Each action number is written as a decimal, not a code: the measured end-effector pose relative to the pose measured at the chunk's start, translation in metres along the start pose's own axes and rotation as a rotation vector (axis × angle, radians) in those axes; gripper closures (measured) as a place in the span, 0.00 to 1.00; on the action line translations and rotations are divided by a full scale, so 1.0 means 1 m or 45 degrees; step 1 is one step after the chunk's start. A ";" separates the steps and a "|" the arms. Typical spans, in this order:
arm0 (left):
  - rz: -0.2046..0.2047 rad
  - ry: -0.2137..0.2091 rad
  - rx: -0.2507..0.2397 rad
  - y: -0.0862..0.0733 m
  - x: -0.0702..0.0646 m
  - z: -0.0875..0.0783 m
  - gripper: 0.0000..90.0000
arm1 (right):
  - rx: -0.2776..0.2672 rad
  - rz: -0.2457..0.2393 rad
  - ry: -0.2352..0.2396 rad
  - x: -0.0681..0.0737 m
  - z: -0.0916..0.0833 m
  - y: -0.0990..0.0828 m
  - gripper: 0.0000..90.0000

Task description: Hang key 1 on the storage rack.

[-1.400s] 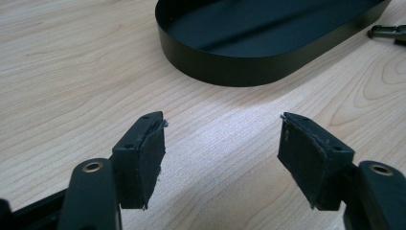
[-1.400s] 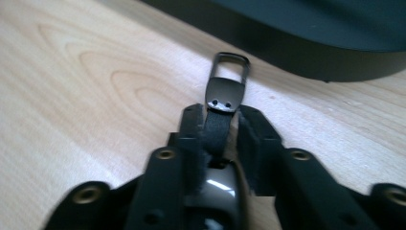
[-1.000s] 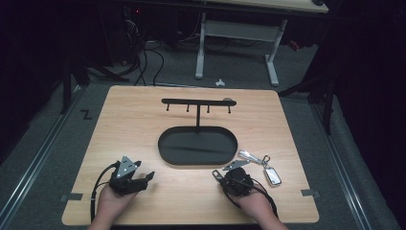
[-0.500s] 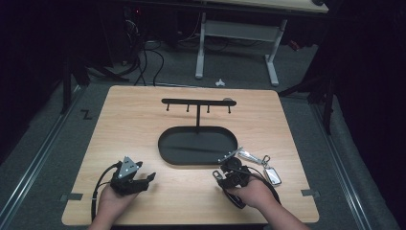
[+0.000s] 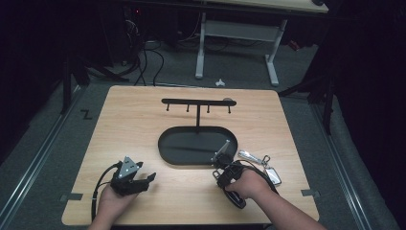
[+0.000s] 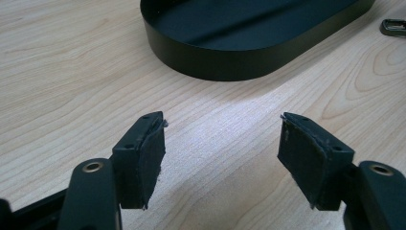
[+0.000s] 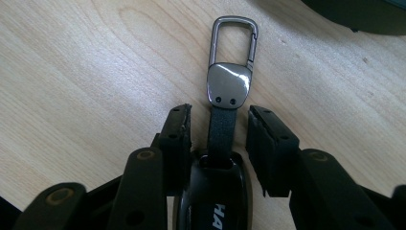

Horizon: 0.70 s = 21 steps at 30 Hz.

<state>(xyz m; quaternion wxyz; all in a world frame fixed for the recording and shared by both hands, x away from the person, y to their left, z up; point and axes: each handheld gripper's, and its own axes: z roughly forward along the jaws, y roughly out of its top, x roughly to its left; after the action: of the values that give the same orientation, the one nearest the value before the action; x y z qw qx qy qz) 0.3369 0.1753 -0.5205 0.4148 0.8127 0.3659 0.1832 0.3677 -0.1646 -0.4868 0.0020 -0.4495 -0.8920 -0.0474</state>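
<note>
Wooden table (image 5: 134, 124) holds a black tray (image 5: 191, 158) under a hook rack (image 5: 197, 102). Right gripper (image 7: 218, 129) straddles the key fob strap (image 7: 220, 129), its jaws just closing but apart from it, probably for lifting it. Left gripper (image 6: 220, 143) waits with jaws wide and empty.

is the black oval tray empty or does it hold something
Empty: the black oval tray shows a bare floor in the high view; the key fob lies outside it on the table.

Grey carpet floor (image 5: 43, 143), white-legged desk (image 5: 239, 33) behind.
</note>
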 end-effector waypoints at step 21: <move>0.005 -0.001 -0.003 0.000 0.000 0.000 0.37 | 0.135 -0.129 -0.069 0.006 0.003 0.012 0.89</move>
<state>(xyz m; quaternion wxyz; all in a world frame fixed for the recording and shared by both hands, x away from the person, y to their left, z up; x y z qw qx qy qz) 0.3369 0.1752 -0.5199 0.4155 0.8130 0.3641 0.1839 0.3736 -0.1523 -0.4885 -0.0008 -0.4043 -0.9146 0.0121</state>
